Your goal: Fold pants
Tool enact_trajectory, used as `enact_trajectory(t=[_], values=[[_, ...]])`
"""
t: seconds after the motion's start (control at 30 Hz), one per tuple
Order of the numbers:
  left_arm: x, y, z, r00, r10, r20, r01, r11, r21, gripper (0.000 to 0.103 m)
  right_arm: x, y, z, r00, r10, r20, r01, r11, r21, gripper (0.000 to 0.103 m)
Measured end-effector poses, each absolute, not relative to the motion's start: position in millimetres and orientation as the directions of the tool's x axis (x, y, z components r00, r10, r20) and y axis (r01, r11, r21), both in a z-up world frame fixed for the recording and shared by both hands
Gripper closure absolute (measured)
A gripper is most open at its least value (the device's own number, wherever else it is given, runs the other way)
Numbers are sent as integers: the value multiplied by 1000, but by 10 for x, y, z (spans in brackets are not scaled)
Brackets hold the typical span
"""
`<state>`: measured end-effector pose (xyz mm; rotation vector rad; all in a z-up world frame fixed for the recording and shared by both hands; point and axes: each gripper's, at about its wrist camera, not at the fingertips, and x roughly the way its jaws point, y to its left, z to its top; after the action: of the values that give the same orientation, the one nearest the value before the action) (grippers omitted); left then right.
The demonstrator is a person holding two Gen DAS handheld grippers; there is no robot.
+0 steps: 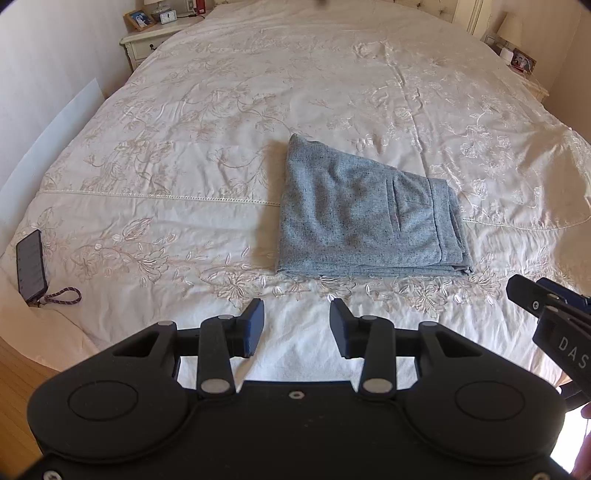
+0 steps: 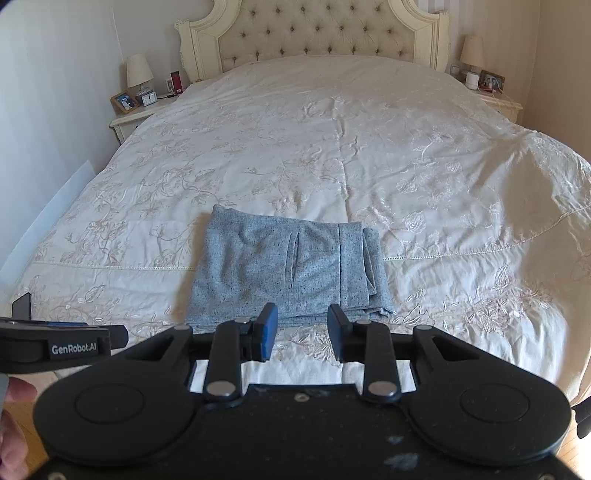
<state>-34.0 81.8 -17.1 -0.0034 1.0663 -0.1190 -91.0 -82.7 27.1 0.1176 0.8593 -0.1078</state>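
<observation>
The grey speckled pants (image 1: pixel 362 214) lie folded into a compact stack on the cream embroidered bedspread (image 1: pixel 207 122), near the foot of the bed. They also show in the right wrist view (image 2: pixel 288 269). My left gripper (image 1: pixel 297 326) is open and empty, held above the bed's front edge, short of the pants. My right gripper (image 2: pixel 302 332) is open and empty, just in front of the pants' near edge. The right gripper's side shows in the left wrist view (image 1: pixel 546 310), and the left gripper's side shows in the right wrist view (image 2: pixel 62 343).
A phone with a wrist strap (image 1: pixel 31 264) lies on the bed's left front corner. Nightstands with lamps and photo frames stand at both sides of the headboard (image 2: pixel 317 33), left (image 2: pixel 136 110) and right (image 2: pixel 495 99). Wooden floor (image 1: pixel 18 373) lies below the bed's edge.
</observation>
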Motion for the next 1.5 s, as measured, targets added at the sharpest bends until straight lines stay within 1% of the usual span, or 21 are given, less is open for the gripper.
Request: enact_trajectory(t=[0.07, 0.17, 0.37, 0.43, 0.63, 0.77, 0.83, 0.9, 0.93, 0.97, 1.0, 1.03, 1.13, 1.23, 1.27, 1.3, 1.33, 1.37, 1.4, 1.5], values=[[-257, 797, -237, 462, -105, -881, 102, 993, -65, 54, -874, -889, 228, 645, -43, -763, 152, 986, 73, 70], [-68, 774, -379, 445, -103, -889, 109, 992, -60, 54, -698, -1018, 76, 626, -57, -778, 158, 986, 55, 69], [532, 722, -722, 431, -105, -896, 105, 992, -66, 54, -60, -1433, -377, 636, -122, -762, 197, 980, 8, 67], [758, 685, -863, 436, -100, -894, 105, 993, -60, 54, 222, -1596, -563, 618, -116, -777, 191, 982, 5, 67], [1385, 563, -1360, 411, -82, -908, 124, 992, -33, 54, 1063, -2067, -1249, 490, -63, -869, 157, 987, 17, 66], [1736, 512, -1703, 374, -62, -925, 115, 993, -20, 54, 1367, -2300, -1607, 436, -17, -900, 134, 990, 46, 66], [1872, 520, -1868, 338, -71, -939, 110, 993, -36, 51, 1458, -2395, -1779, 413, 13, -911, 125, 990, 71, 65], [1975, 539, -2030, 307, -94, -947, 118, 991, -59, 42, 1510, -2487, -1880, 414, 48, -909, 128, 986, 110, 62], [2005, 555, -2078, 310, -95, -946, 121, 991, -60, 38, 1528, -2534, -1912, 416, 65, -907, 131, 983, 131, 60], [2018, 567, -2101, 320, -94, -943, 121, 991, -58, 32, 1547, -2574, -1938, 414, 81, -907, 135, 979, 150, 57], [2027, 579, -2108, 330, -96, -939, 122, 991, -59, 28, 1567, -2614, -1962, 408, 94, -908, 141, 976, 165, 56], [2031, 592, -2109, 334, -105, -937, 122, 990, -67, 28, 1577, -2655, -1968, 400, 112, -910, 146, 972, 184, 54], [2009, 634, -2111, 341, -129, -931, 115, 989, -94, 28, 1589, -2792, -1989, 403, 127, -906, 196, 955, 221, 54], [2013, 600, -2139, 343, -114, -932, 104, 991, -84, 27, 1575, -2840, -2053, 398, 147, -906, 209, 947, 246, 53], [2024, 580, -2142, 347, -117, -931, 112, 990, -83, 38, 1584, -2828, -2081, 384, 163, -909, 205, 945, 256, 53], [2017, 575, -2123, 354, -170, -920, 137, 982, -129, 75, 1615, -2814, -2089, 361, 186, -914, 204, 941, 272, 56], [2043, 567, -2091, 345, -209, -915, 130, 976, -174, 82, 1643, -2804, -2075, 353, 206, -913, 194, 938, 287, 69], [2066, 562, -2050, 354, -183, -917, 97, 983, -158, 86, 1670, -2776, -2029, 353, 232, -906, 167, 938, 305, 88], [2060, 518, -2005, 365, -165, -916, 82, 986, -145, 89, 1676, -2708, -1953, 360, 227, -905, 138, 946, 292, 89], [1933, 436, -1753, 436, -109, -893, 82, 993, -81, 91, 1654, -2451, -1671, 406, 182, -895, 21, 978, 208, 91]])
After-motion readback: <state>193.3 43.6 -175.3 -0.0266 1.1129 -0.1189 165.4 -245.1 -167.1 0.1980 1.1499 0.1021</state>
